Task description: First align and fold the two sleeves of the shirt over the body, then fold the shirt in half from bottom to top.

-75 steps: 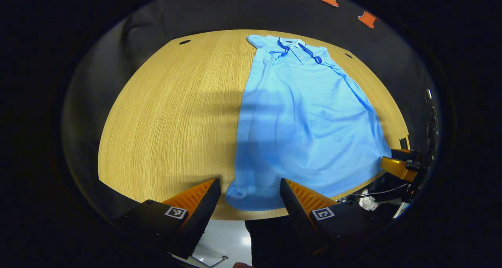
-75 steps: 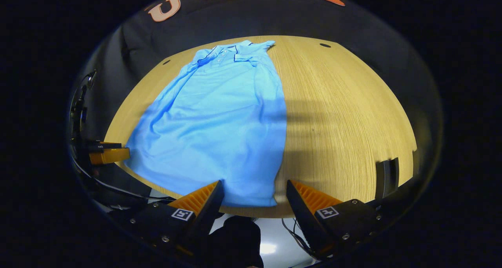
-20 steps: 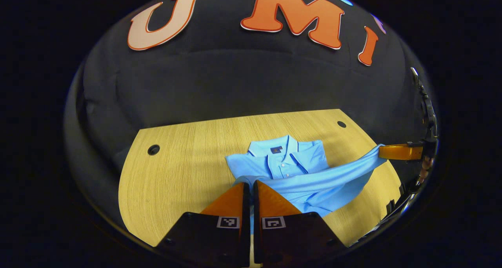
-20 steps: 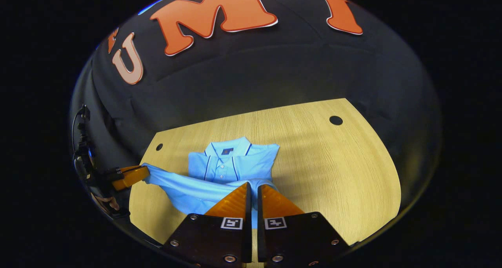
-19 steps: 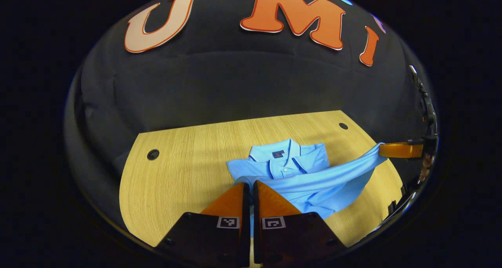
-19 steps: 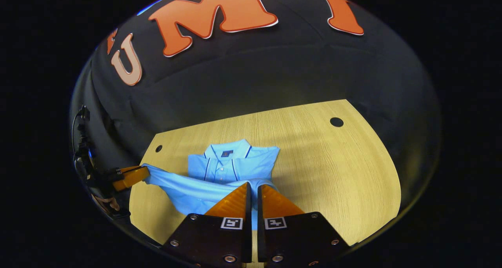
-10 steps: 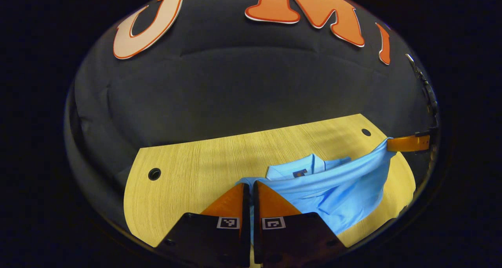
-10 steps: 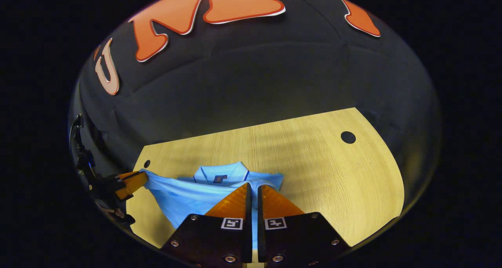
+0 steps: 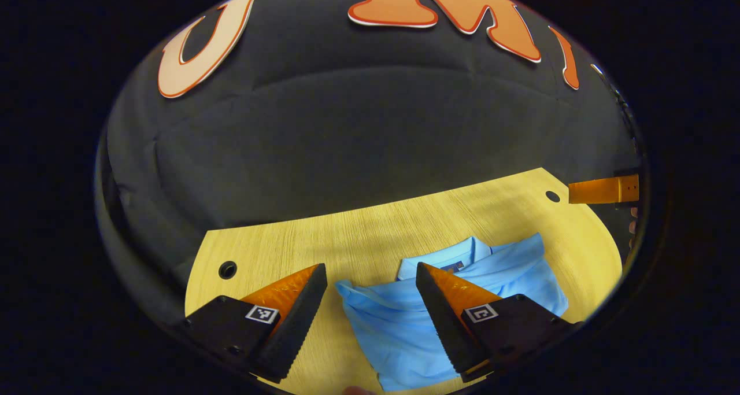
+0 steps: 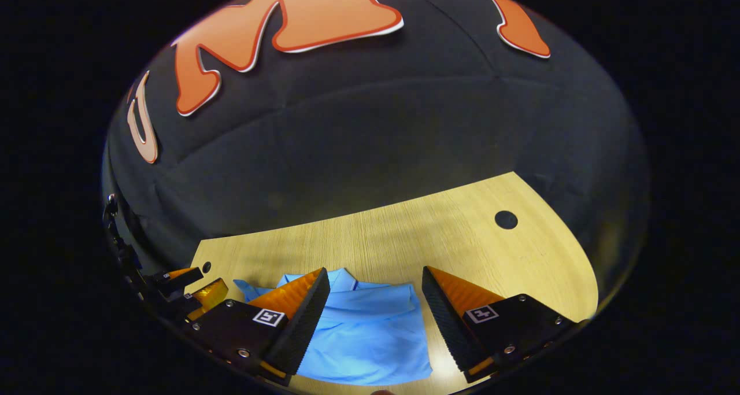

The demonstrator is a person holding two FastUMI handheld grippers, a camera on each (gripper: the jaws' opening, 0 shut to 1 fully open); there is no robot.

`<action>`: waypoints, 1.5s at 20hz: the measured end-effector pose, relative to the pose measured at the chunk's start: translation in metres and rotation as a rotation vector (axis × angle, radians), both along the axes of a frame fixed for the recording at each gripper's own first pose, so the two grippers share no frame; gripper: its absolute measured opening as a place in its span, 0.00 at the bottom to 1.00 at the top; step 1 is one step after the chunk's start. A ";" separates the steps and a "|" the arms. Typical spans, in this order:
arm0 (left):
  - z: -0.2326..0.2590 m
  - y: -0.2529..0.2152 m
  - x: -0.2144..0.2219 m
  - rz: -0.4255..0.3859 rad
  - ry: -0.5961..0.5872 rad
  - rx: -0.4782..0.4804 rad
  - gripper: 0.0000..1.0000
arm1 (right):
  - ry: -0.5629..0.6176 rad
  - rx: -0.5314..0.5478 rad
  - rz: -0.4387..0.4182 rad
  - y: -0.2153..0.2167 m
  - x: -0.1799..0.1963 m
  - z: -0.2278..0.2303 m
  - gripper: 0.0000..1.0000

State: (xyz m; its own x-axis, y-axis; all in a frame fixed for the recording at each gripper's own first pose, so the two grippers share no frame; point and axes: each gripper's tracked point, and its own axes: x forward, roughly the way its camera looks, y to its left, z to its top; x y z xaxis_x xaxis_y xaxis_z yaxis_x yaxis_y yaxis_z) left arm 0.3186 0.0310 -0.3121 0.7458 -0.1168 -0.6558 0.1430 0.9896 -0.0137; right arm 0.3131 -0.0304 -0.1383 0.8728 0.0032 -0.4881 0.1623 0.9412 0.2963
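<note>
Now both the left gripper (image 9: 370, 308) and right gripper (image 10: 376, 311) hang wide open, holding nothing, above the folded blue shirt (image 10: 370, 337) near the table's (image 10: 462, 244) front edge.

Black cloth wall (image 9: 358, 129) — light wood table (image 10: 462, 250), round holes.

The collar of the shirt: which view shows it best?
The left gripper view: the collar lies in sight above the folded shirt, with a dark tag. In the right gripper view the collar is partly behind a finger.
</note>
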 end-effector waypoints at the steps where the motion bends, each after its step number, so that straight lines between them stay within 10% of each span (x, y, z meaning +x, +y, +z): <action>1: 0.010 0.001 -0.002 0.010 -0.019 -0.008 1.00 | -0.019 -0.018 0.002 -0.002 -0.006 0.007 0.98; 20: 0.212 -0.007 -0.174 0.078 -0.422 -0.053 1.00 | -0.415 -0.337 0.085 0.009 -0.190 0.143 0.98; 30: 0.252 -0.029 -0.306 0.172 -0.568 -0.046 1.00 | -0.499 -0.367 0.172 0.044 -0.307 0.121 1.00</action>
State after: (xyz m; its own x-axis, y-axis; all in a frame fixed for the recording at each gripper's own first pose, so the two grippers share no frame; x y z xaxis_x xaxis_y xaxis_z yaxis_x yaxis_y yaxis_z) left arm 0.0122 0.0023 -0.0603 0.9892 0.0175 -0.1458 -0.0215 0.9994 -0.0257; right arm 0.0063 0.0141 -0.0173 0.9971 0.0736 -0.0194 -0.0744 0.9960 -0.0493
